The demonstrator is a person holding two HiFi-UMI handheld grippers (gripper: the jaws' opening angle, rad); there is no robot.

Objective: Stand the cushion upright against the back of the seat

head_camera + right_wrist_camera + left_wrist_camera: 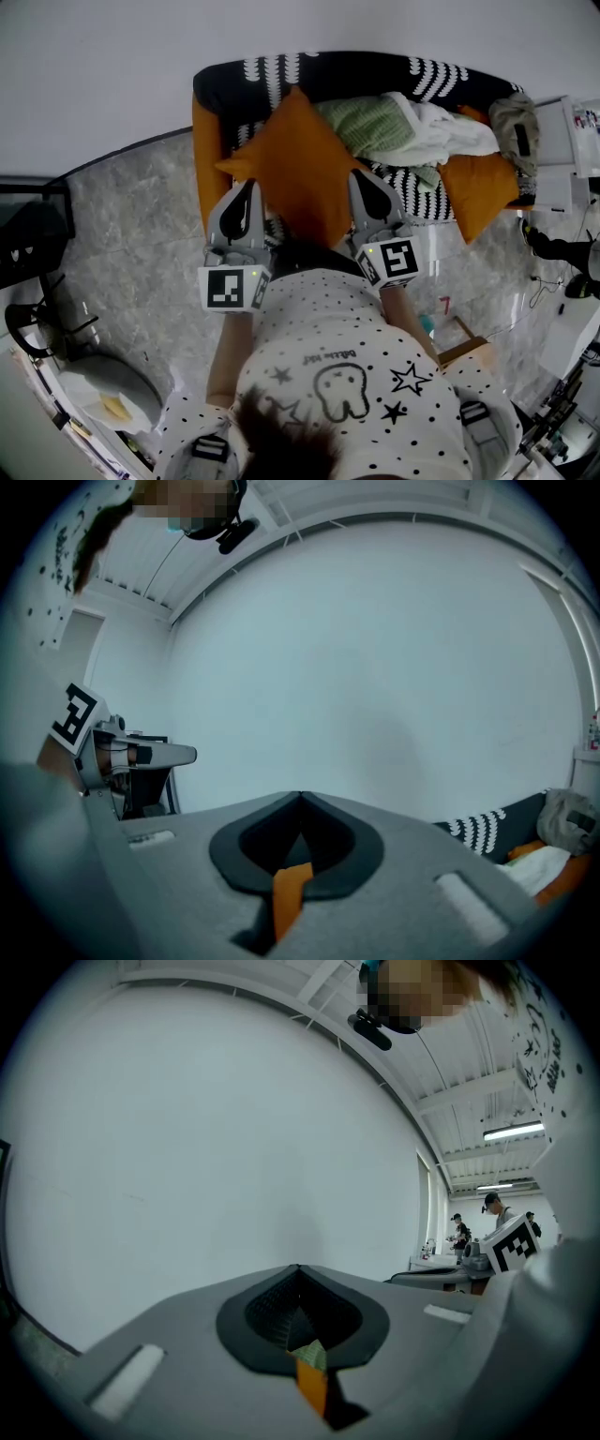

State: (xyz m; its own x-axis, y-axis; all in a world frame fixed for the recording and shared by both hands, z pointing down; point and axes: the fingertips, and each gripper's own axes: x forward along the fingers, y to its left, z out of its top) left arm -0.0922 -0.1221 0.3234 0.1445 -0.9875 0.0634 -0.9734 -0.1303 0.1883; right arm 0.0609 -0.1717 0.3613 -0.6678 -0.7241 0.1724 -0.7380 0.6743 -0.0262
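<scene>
An orange cushion (295,155) hangs in a diamond pose over the black-and-white patterned sofa seat (412,178), its top corner near the sofa back (356,70). My left gripper (246,195) is shut on the cushion's lower left edge, and my right gripper (367,185) is shut on its lower right edge. In the left gripper view, a strip of orange fabric (312,1388) is pinched between the closed jaws of the left gripper (300,1283). The right gripper view shows the right gripper (300,806) nipping a fold of orange fabric (289,892) the same way. Both views face a plain white wall.
On the seat lie a green blanket (370,122), a white cloth (441,131) and a second orange cushion (478,192). An orange armrest (208,155) bounds the sofa's left end. A cardboard box (464,349) sits on the marble floor. People stand far off (492,1213).
</scene>
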